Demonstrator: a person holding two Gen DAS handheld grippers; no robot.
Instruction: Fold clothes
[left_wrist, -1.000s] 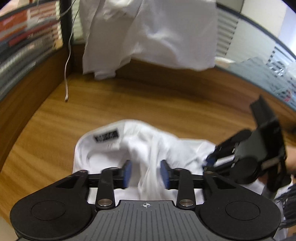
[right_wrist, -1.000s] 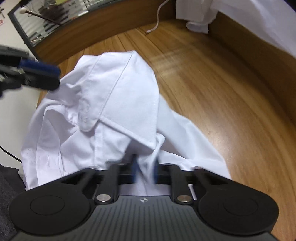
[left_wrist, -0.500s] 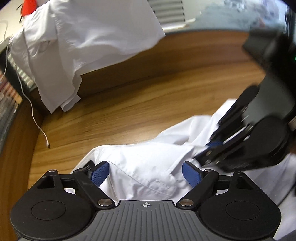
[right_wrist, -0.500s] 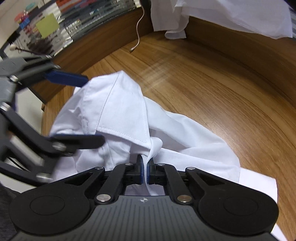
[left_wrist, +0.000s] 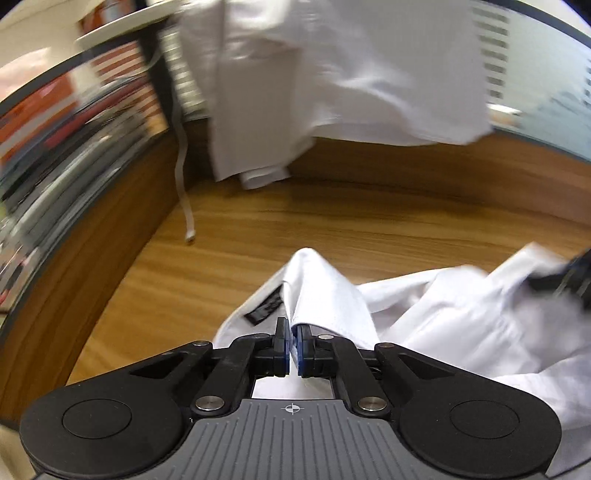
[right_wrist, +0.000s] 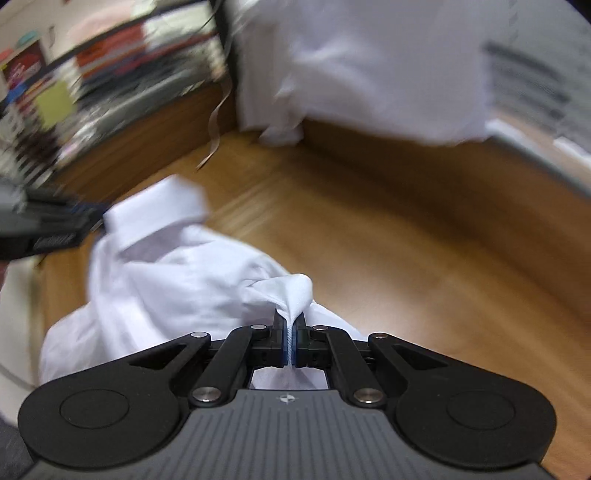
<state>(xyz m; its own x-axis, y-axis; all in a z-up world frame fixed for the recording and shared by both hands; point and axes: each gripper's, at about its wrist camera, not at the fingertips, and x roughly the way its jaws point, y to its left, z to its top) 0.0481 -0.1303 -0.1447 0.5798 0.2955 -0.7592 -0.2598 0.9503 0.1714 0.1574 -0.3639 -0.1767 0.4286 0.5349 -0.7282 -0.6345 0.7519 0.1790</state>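
Fingers (left_wrist: 281, 345) of left gripper (left_wrist: 293, 347) pinching white shirt (left_wrist: 443, 317) at collar fold beside black label (left_wrist: 265, 309), lying near on wooden table (left_wrist: 295, 229) | fingers (right_wrist: 280, 343) of right gripper (right_wrist: 290, 345) clamping bunched shirt edge (right_wrist: 291, 291), hanging white garment (right_wrist: 369, 66) draping far | left gripper (right_wrist: 40, 229) showing blurred at left

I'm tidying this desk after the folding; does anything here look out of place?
Yes. A second white garment hangs over the wooden partition at the back instead of lying on the desk, and a loose white cable dangles beside it, its plug end unattached.
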